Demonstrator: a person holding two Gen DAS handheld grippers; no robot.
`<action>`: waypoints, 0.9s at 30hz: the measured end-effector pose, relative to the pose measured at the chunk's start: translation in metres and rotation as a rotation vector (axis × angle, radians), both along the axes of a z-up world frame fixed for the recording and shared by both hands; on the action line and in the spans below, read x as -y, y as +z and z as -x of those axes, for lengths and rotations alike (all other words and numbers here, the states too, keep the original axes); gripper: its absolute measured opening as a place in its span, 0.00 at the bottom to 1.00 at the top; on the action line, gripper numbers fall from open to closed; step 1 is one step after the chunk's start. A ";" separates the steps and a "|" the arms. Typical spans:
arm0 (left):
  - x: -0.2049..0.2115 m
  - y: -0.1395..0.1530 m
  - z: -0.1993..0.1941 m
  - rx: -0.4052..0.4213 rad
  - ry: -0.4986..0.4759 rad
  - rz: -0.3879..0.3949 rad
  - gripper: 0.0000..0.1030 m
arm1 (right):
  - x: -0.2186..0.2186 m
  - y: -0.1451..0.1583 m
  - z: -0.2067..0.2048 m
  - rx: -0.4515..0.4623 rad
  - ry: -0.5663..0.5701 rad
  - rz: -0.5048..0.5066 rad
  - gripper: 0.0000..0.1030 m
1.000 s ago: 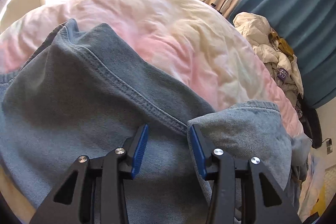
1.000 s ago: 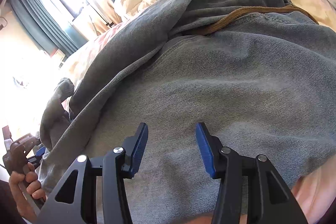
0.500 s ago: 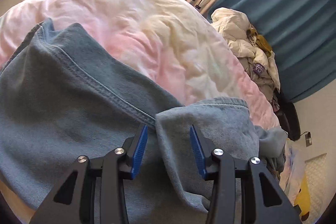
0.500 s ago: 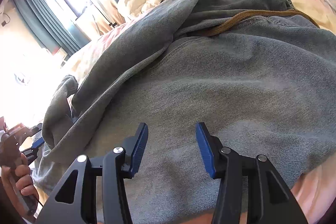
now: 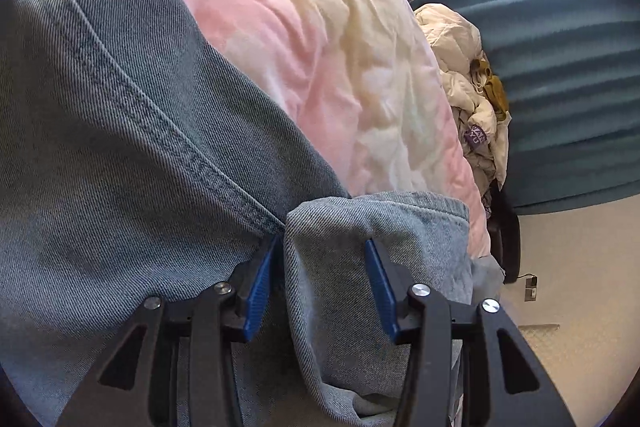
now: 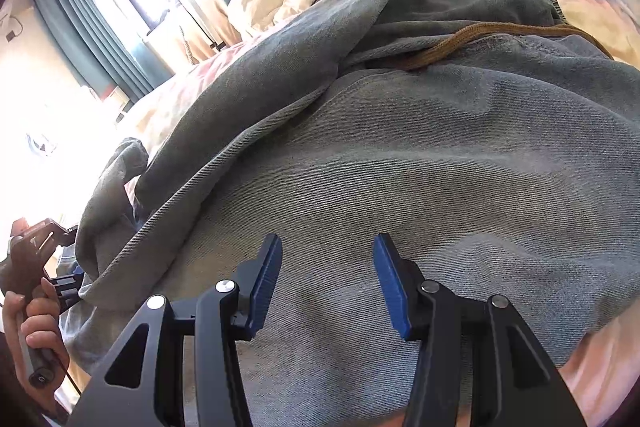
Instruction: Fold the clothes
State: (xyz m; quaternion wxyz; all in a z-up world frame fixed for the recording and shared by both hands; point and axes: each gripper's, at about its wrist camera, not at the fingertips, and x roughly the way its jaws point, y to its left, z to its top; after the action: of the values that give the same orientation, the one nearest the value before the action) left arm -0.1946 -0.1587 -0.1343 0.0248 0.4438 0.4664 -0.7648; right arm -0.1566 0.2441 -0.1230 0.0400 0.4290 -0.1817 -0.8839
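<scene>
In the left wrist view, the left tongs [image 5: 324, 251] have come closer to the denim garment [image 5: 120, 147] on the bed [image 5: 320, 27] than a second ago. A raised fold of its hem [image 5: 360, 227] now sits between the wide blue fingers [image 5: 260, 287], not yet pinched. I judge a grasp is near.

In the right wrist view, the right tongs [image 6: 326, 259] hover wide over the flat denim, almost unchanged, holding nothing.

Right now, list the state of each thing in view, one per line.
Left tool: open, straddling a bunched denim fold.
Right tool: open, over flat denim, gripping nothing.
Denim garment: spread on the bed, partly folded over.
Brown drawstring: loose, lying across the denim.
Curtains: drawn.
</scene>
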 end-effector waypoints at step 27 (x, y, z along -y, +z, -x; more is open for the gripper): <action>0.032 0.083 -0.043 -0.585 0.082 -0.161 0.01 | 0.016 0.035 0.002 -0.131 0.213 0.328 0.49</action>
State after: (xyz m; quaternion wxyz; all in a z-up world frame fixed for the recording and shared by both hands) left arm -0.1520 -0.1911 -0.0518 -0.1151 0.1860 0.5305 -0.8190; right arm -0.1588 0.2277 -0.0876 0.2140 0.3752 -0.2739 -0.8593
